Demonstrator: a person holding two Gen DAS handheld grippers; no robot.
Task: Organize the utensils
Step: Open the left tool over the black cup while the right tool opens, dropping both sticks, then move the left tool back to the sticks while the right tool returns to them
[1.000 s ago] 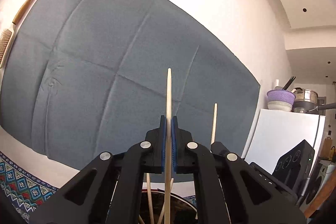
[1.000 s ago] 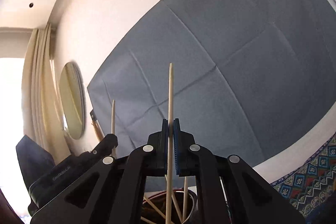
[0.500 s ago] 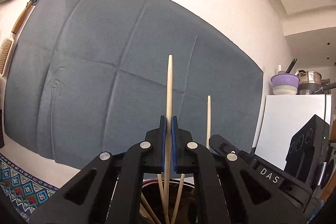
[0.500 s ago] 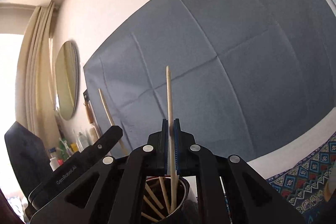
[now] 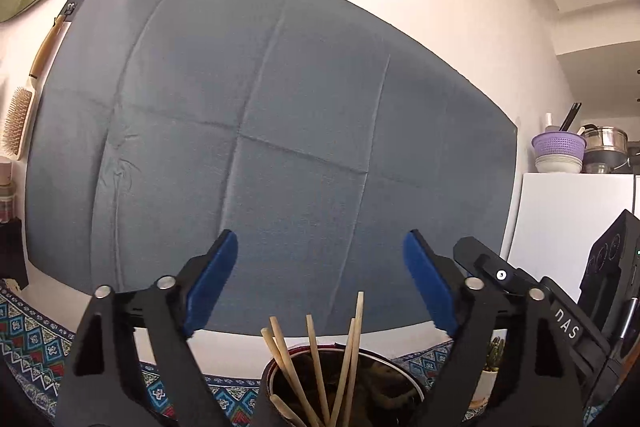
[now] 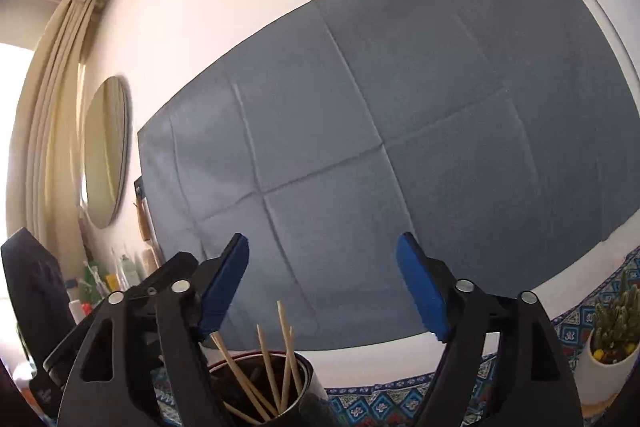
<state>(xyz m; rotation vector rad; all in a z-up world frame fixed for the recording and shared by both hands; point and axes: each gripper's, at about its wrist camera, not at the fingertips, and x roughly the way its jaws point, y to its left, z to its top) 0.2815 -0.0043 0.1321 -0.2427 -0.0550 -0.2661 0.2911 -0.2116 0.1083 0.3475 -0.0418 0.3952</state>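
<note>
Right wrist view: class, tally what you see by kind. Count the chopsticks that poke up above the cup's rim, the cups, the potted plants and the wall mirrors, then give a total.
Wooden chopsticks poking above the rim: 4
Dark cup: 1
Potted cactus: 1
Round mirror: 1
Total: 7

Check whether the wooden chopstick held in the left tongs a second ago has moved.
Yes. It dropped from the now-open left tongs into the dark round cup, well below the grey wall cloth's creases.
</note>
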